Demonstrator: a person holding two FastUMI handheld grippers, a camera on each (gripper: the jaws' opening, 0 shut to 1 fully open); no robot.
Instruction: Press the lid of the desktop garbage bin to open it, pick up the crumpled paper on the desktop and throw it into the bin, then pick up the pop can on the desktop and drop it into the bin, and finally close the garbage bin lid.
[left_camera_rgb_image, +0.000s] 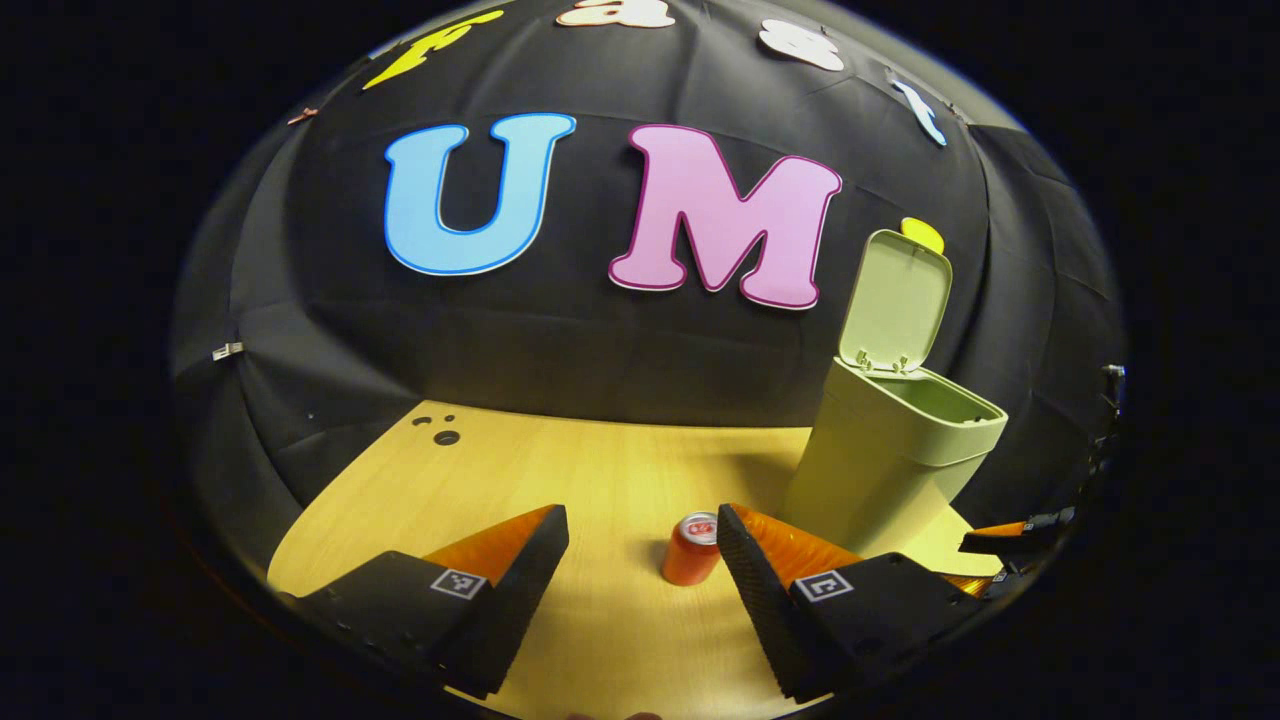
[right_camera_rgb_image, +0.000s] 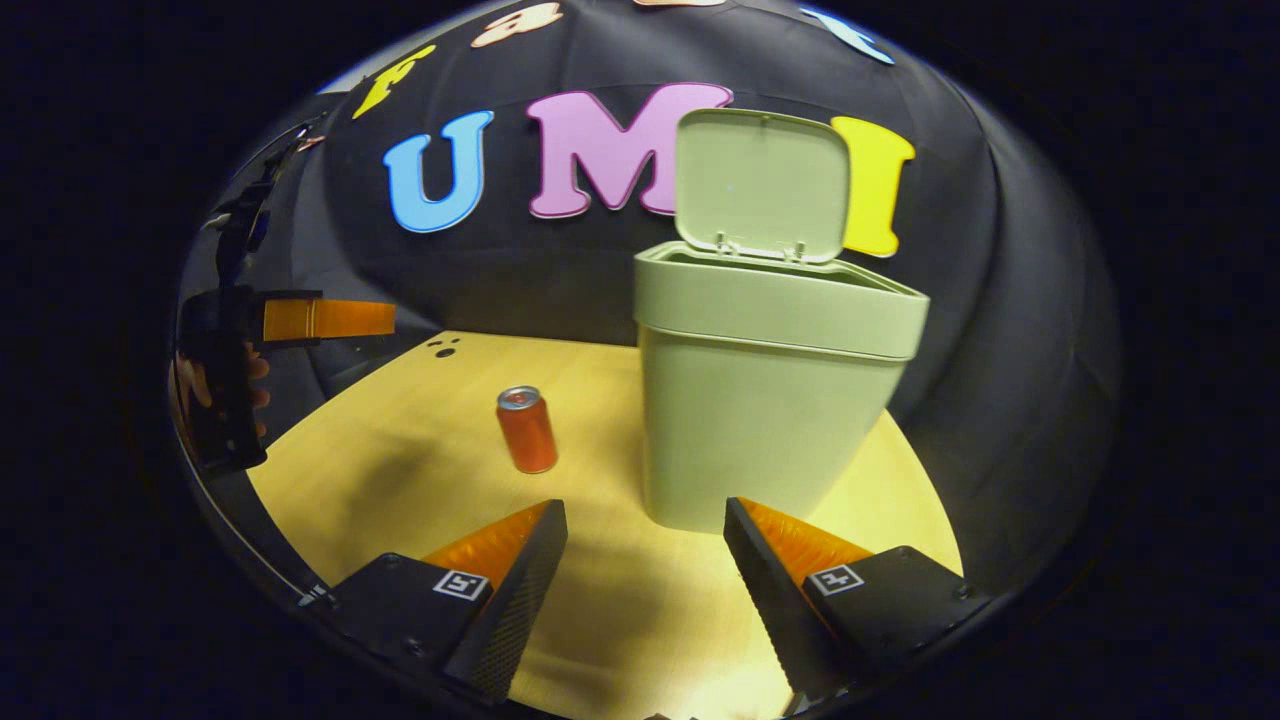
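The left gripper (left_camera_rgb_image: 642, 530) has its two fingers spread wide apart, and the can (left_camera_rgb_image: 691, 548) stands up on the table (left_camera_rgb_image: 560, 470) in the gap, close to the finger on the right side of that view but not held. The right gripper (right_camera_rgb_image: 645, 525) is spread wide too and holds nothing. In the right gripper view the bin (right_camera_rgb_image: 765, 400) stands just ahead with its lid (right_camera_rgb_image: 760, 185) up, and the can (right_camera_rgb_image: 527, 428) stands to its left.

Left gripper (left_camera_rgb_image: 642, 530) spread wide, low over the worktop's near edge. Right gripper (right_camera_rgb_image: 645, 525) likewise wide apart, empty. Hand (right_camera_rgb_image: 215, 385) gripping the left gripper's handle.
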